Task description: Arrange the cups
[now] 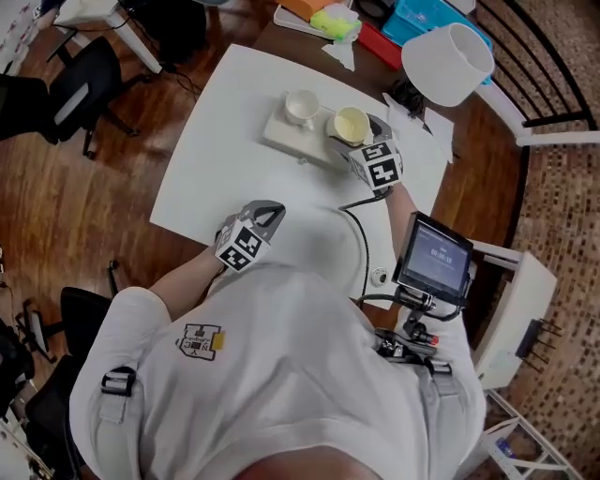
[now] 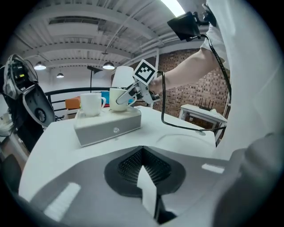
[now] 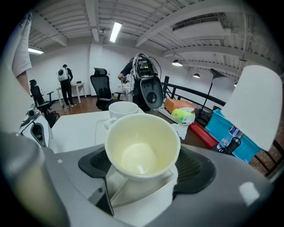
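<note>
Cups are standing close together on a pale rectangular block (image 1: 284,138), which is lying on the far half of the white table (image 1: 230,131). The white cup (image 1: 302,106) is at the left, with the cream cup (image 1: 352,125) just to its right at the block's right end.

The right gripper (image 1: 357,136) is reaching in from the near right and grasping the cream cup. In the right gripper view its jaws are standing wide, one against each side of the cup's body. The cup is facing mouth up and holding nothing. Its base is sitting level with the block's top. Whether it is bearing on the block or being held just clear of it, I cannot tell.

The left gripper (image 1: 272,214) is hanging over the near part of the table, close to the person's white shirt (image 1: 281,366) and well apart from the block. It is pointing toward the block. Its jaws are clenched together with nothing between them.

A black cable (image 1: 359,234) is curling across the table's near right part. A small screen (image 1: 434,255) is sitting to the right of it, by the person's right arm. A white lampshade (image 1: 448,61) is standing past the table's far right corner. A blue box (image 1: 422,17) and a green bundle (image 1: 336,21) are lying beyond the far edge. A black office chair (image 1: 80,89) is standing on the wooden floor (image 1: 84,206) at the far left.
</note>
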The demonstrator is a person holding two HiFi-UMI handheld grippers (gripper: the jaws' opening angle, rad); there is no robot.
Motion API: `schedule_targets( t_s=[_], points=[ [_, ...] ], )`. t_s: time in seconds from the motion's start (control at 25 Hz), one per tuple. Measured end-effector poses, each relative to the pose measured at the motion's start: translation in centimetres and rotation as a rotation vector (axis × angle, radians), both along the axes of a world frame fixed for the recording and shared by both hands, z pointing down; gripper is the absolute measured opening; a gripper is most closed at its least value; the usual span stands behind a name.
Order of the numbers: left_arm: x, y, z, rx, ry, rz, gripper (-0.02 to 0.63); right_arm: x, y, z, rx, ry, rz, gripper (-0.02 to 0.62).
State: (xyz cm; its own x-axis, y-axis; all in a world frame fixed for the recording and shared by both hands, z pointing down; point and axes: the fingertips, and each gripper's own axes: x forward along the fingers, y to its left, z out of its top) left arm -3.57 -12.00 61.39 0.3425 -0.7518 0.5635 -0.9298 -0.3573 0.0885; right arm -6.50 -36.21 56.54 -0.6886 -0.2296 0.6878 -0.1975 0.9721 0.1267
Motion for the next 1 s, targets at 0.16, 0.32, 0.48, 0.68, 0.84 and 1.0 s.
schedule_targets(
  t_s=[0.16, 0.32, 0.48, 0.68, 0.84, 1.0],
  points=[
    [0.3, 1.0, 0.5, -0.024, 0.009, -0.007, 0.0, 0.2, 0.1, 0.3, 0.001, 0.018, -0.026, 0.431],
    [0.5, 1.0, 0.5, -0.03, 0.013, -0.005, 0.0, -0.2, 0.6, 0.3, -0.004, 0.04, -0.061, 0.432],
    [0.2, 0.8, 0.7, -0.032, 0.014, -0.016, 0.0, -0.6, 0.9, 0.3, -0.015, 0.057, -0.081, 0.431],
    [0.7, 0.9, 0.8, -0.035, 0.018, -0.009, 0.0, -0.5, 1.0, 0.4, -0.03, 0.073, -0.093, 0.431],
    [0.7, 1.1, 0.6, -0.037, 0.018, -0.01, 0.0, -0.5, 1.0, 0.4, -0.033, 0.09, -0.103, 0.431],
    [0.6, 1.3, 0.7, -0.04, 0.013, -0.012, 0.0, -0.5, 1.0, 0.4, -0.034, 0.083, -0.116, 0.431]
  ],
)
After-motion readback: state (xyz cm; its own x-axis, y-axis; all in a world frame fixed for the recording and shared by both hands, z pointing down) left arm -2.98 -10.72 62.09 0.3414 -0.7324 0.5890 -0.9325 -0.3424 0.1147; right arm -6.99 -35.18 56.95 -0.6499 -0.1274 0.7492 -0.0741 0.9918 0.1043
